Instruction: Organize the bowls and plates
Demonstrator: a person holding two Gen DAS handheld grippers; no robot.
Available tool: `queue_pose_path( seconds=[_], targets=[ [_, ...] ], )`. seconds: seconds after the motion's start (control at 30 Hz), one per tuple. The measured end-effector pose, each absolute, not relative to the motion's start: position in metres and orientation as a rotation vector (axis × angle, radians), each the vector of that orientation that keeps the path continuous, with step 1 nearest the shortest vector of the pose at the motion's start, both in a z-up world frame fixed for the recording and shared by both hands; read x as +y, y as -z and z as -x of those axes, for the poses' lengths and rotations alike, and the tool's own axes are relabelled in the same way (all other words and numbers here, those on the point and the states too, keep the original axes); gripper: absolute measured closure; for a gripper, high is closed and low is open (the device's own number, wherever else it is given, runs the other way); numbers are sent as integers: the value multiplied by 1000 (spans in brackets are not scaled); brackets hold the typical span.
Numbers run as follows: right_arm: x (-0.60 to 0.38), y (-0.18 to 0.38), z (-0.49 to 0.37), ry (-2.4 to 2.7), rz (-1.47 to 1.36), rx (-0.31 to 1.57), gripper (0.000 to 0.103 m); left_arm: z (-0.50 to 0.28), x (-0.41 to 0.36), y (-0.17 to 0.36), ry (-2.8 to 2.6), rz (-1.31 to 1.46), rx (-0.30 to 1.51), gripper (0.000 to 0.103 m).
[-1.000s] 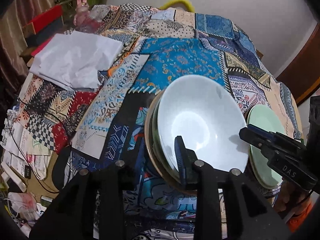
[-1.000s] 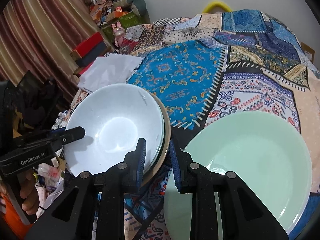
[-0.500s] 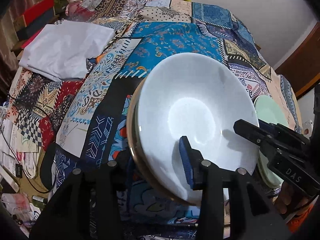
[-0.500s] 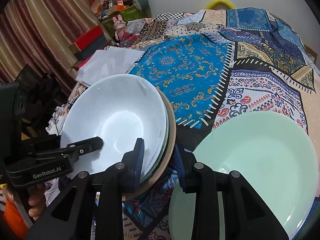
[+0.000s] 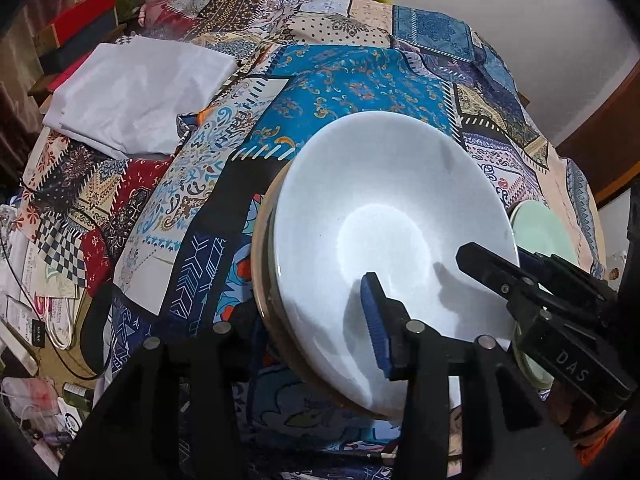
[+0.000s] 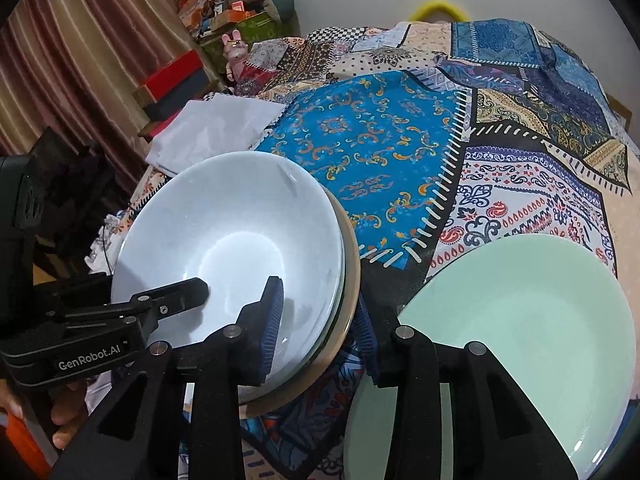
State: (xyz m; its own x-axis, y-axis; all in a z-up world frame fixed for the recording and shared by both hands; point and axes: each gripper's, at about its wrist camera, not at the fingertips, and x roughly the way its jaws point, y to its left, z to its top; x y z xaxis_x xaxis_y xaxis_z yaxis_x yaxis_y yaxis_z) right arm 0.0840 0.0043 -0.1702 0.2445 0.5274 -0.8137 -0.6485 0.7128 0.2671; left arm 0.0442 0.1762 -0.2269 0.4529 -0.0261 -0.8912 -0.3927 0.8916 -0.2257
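Observation:
A stack of dishes with a white bowl [image 5: 400, 232] on top and a tan-rimmed plate [image 5: 262, 272] below is held lifted and tilted above the patchwork cloth. My left gripper [image 5: 312, 320] is shut on the stack's near rim. My right gripper [image 6: 320, 328] is shut on the same stack's right rim; the bowl [image 6: 232, 248] fills the left of its view. A pale green plate [image 6: 512, 340] lies on the cloth to the right; it also shows in the left wrist view [image 5: 540, 236].
The table is covered by a patchwork cloth [image 6: 380, 148]. A folded white cloth [image 5: 136, 92] lies at the far left. Boxes and clutter [image 6: 172, 76] stand beyond the left edge. Papers and cables [image 5: 36, 280] lie below left.
The dish stack has risen and tilted toward the cameras, held by both grippers. The green plate has stayed on the cloth.

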Motion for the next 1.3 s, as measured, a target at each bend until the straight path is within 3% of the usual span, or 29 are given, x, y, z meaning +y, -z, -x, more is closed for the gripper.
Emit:
queue_pose_path(
  seconds=[1.3],
  targets=[
    [-43,124,-88,-740,21,942,71,-54,134,176,-168,384,1003,60]
  ],
)
